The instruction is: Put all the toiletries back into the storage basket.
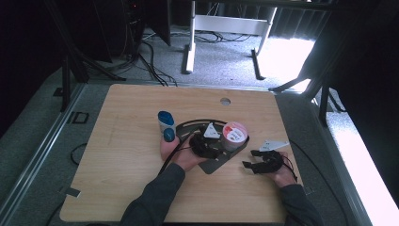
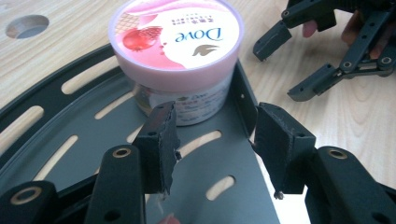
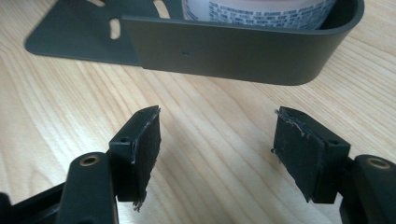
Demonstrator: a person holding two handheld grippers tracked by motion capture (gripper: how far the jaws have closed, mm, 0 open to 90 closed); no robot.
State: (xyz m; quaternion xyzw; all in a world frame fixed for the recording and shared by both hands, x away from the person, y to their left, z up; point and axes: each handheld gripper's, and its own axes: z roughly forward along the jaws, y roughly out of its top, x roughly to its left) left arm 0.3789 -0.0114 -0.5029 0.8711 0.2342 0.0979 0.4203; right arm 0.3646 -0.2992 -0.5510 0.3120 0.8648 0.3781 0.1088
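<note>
On the dark grey slotted metal tray [image 2: 84,140] near the middle of the light wooden table [image 1: 127,141], the round pink-lidded Dove tub [image 2: 177,42] stands upright in the tray's curved end, close against the raised rim. My left gripper [image 2: 212,144] hangs over the tray floor just short of the tub, its jaws parted with nothing between them; the pads flank bare metal, and the tub sits beyond their tips. My right gripper [image 3: 217,154] is off the tray, low over bare wood beside the rim's outer wall, jaws also apart and empty. Behind the tray, well away from both hands, a blue-capped white bottle [image 1: 166,123] stands upright. I judge the risk to lie with the left hand: the tub looks wider than the gap I now hold, so if I push forward without spreading further, a pad may strike the lid's edge and shove the tub along the rim or tip it. The wall beside my right-hand pad is close too, and catching it would drag the whole tray. If my right gripper drifts inward, it could bump the rim and shift the tub before I close.
</note>
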